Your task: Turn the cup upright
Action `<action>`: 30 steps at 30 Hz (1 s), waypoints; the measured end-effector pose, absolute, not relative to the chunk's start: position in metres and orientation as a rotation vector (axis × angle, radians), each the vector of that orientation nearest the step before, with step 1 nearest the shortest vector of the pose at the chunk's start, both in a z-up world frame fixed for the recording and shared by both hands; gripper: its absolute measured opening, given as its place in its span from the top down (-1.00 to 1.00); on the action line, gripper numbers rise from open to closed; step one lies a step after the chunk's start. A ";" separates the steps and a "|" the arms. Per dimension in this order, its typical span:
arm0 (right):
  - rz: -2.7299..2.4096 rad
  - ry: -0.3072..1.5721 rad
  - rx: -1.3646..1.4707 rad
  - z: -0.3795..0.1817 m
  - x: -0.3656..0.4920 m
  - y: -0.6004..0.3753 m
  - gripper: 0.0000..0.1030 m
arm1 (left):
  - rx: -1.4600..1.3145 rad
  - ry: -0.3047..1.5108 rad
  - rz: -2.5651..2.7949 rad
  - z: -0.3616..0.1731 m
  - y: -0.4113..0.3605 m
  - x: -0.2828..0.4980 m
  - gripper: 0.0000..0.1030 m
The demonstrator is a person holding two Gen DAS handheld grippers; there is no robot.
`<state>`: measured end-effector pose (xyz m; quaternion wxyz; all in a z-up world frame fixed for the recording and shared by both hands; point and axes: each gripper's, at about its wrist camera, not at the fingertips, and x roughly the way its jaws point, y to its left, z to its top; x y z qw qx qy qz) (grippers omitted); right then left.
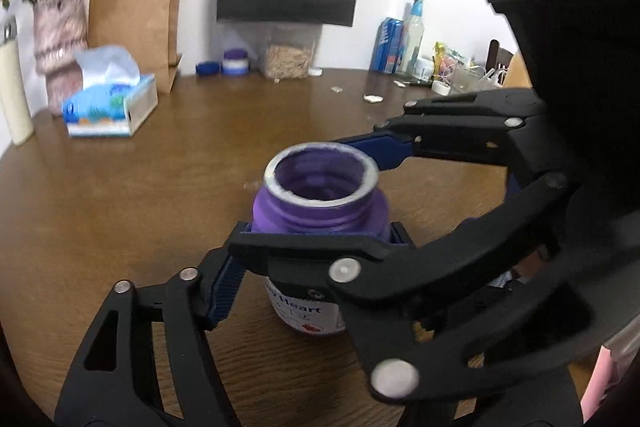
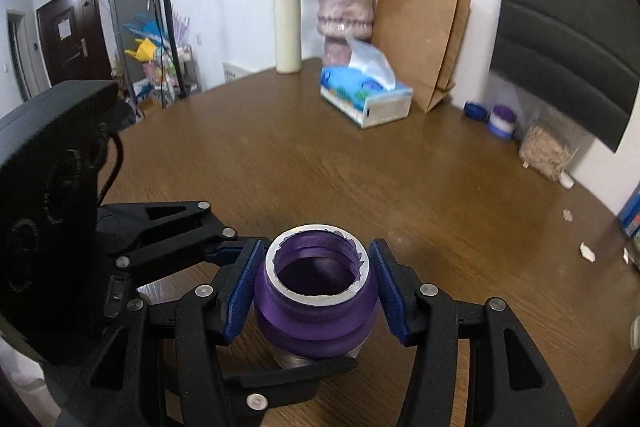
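Observation:
The purple cup (image 1: 320, 211) (image 2: 316, 315), jar-shaped with a white label, stands upright on the wooden table (image 2: 320, 167), mouth up. My right gripper (image 2: 316, 291) has its blue pads (image 2: 242, 291) pressed on the cup's shoulder from both sides. In the left wrist view it reaches in from the right, one finger (image 1: 320, 247) across the front of the cup and one behind. My left gripper (image 1: 320, 283) straddles the cup lower down. Its left pad (image 1: 224, 287) stands slightly off the label, and the right pad is hidden.
A tissue box (image 2: 366, 99), paper bags (image 2: 420, 31), a vase of dried flowers (image 2: 346, 15) and a cream flask (image 2: 288, 27) line the far edge. A small purple tub (image 2: 502, 121), a bag of grain (image 2: 546, 147), bottles (image 1: 414, 35) and scraps lie to the right.

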<state>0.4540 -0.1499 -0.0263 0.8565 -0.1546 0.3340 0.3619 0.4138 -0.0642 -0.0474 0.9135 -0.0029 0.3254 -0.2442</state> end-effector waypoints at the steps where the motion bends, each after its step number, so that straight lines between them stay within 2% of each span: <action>1: 0.765 0.705 -0.333 -0.027 0.454 -0.148 -0.15 | -0.024 0.685 -0.508 -0.049 -0.062 0.416 -0.32; 4: 0.761 0.713 -0.337 -0.027 0.454 -0.146 -0.16 | -0.024 0.676 -0.494 -0.047 -0.060 0.409 -0.38; 6: 0.754 0.721 -0.335 -0.027 0.454 -0.146 -0.16 | 0.010 0.667 -0.492 -0.044 -0.063 0.402 -0.66; 8: 0.743 0.725 -0.336 -0.027 0.452 -0.148 -0.21 | 0.050 0.653 -0.492 -0.042 -0.065 0.392 -0.71; 10: 0.733 0.712 -0.332 -0.023 0.447 -0.151 -0.56 | 0.057 0.650 -0.489 -0.041 -0.064 0.386 -0.71; 14: 0.733 0.677 -0.292 -0.011 0.436 -0.162 -0.59 | 0.027 0.648 -0.447 -0.033 -0.056 0.377 -0.72; 16: 0.720 0.662 -0.256 -0.001 0.429 -0.169 -0.59 | 0.016 0.638 -0.416 -0.023 -0.049 0.367 -0.85; 17: 0.718 0.653 -0.229 0.006 0.423 -0.175 -0.59 | 0.011 0.627 -0.397 -0.018 -0.044 0.361 -1.00; 23: 0.555 0.588 -0.194 0.036 0.373 -0.229 -0.59 | -0.012 0.561 -0.191 0.015 0.010 0.313 -1.00; 26: 0.428 0.590 -0.148 0.039 0.353 -0.262 -0.76 | -0.036 0.524 -0.053 0.026 0.031 0.296 -1.00; 30: 0.348 0.604 -0.069 0.038 0.333 -0.283 -0.78 | -0.067 0.502 -0.057 0.032 0.039 0.279 -1.00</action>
